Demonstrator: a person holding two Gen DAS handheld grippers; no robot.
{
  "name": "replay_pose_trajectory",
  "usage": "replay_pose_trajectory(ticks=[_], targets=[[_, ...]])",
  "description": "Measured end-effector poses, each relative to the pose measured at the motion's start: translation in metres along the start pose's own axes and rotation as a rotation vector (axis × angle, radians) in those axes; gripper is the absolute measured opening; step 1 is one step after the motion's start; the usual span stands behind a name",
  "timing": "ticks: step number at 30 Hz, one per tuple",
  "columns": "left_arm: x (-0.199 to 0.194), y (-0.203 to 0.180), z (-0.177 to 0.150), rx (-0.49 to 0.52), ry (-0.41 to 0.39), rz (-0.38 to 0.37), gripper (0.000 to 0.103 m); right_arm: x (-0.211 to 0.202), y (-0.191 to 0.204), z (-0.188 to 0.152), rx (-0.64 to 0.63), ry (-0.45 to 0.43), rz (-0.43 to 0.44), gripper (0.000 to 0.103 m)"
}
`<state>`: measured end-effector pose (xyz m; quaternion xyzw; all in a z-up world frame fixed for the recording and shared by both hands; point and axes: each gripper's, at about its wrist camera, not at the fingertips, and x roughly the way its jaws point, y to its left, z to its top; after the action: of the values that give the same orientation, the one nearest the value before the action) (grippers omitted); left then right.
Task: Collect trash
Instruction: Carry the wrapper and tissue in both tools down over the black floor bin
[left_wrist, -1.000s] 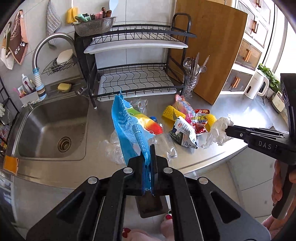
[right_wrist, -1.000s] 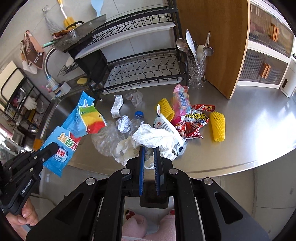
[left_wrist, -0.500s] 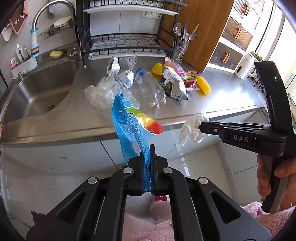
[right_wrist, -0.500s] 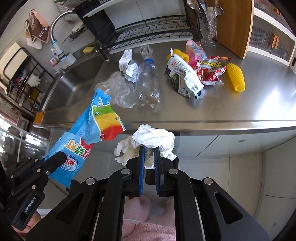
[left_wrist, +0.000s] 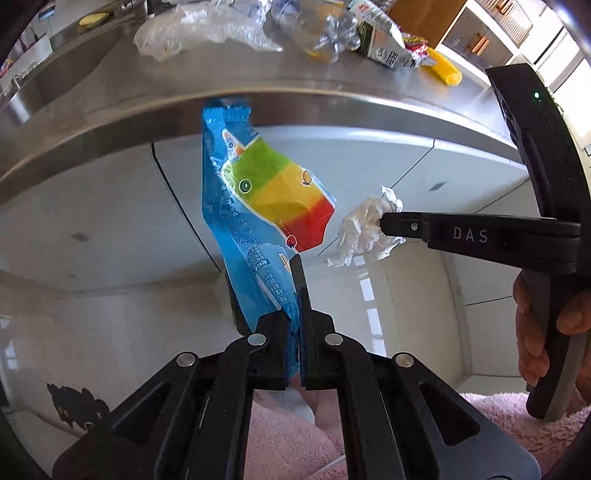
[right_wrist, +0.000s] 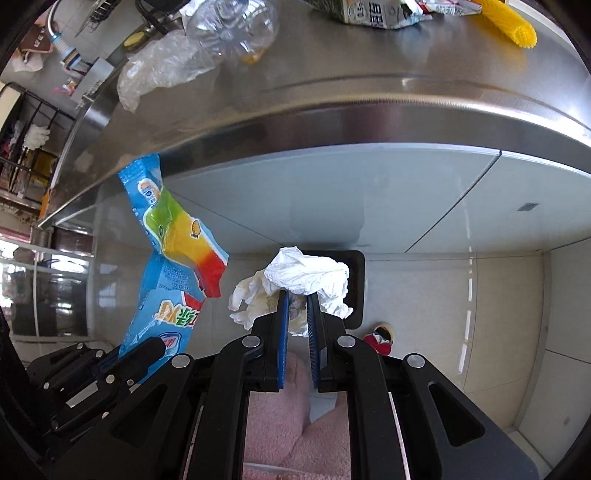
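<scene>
Home kitchen, we'd say. Ahead of and above the gripper we see a stainless steel countertop (right_wrist: 369, 92) with a rolled front edge, pale flat cabinet doors (right_wrist: 332, 192) under it. Far left of the gripper, a tap with a blue-white hose end (right_wrist: 61, 42) and a yellow sponge (left_wrist: 90, 18) by it. Up on the counter: a crushed plastic bottle (right_wrist: 236, 26), clear plastic film (right_wrist: 159, 70), snack packets (left_wrist: 384, 40). Tiled floor (right_wrist: 498, 295) ahead and below.
</scene>
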<state>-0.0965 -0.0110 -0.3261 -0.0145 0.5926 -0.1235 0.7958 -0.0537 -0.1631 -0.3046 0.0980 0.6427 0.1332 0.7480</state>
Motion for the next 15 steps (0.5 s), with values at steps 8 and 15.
replay_pose_trajectory(ticks=[8,15], targets=[[0.075,0.021,-0.019,-0.035,0.044,-0.020,0.001,0.071,-0.012,-0.010,0.023,0.037,-0.025,0.011],[0.153,0.051,-0.029,-0.103,0.087,-0.070,0.001,0.143,-0.026,-0.023,0.101,0.045,-0.026,0.011]])
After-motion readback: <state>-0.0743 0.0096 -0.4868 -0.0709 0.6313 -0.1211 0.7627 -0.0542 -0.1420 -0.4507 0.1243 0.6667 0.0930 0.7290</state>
